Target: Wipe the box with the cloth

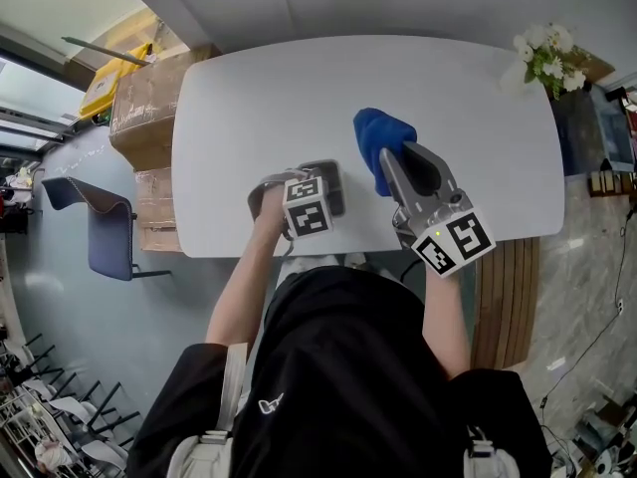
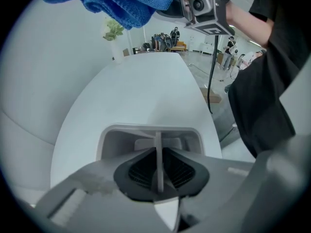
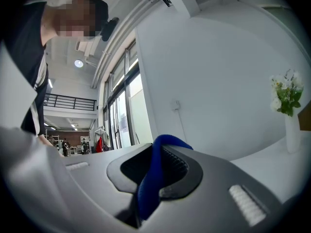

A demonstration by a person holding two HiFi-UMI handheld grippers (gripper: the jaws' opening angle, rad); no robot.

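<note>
A small grey box [image 1: 334,181] sits near the front edge of the white table [image 1: 249,98]. My left gripper [image 1: 299,181] is shut on it; in the left gripper view the jaws pinch a thin upright wall of the box [image 2: 119,135]. A blue cloth [image 1: 378,135] hangs bunched just right of the box and above the table, with my right gripper [image 1: 386,163] shut on it. In the right gripper view a blue fold of cloth [image 3: 149,191] is squeezed between the pads. In the left gripper view the cloth [image 2: 121,1] hangs high above the box.
A vase of white flowers [image 1: 545,56] stands at the table's far right corner. Cardboard boxes [image 1: 149,103] and a blue chair [image 1: 100,229] stand on the floor to the left. A wooden bench [image 1: 504,302] lies to the right of the person.
</note>
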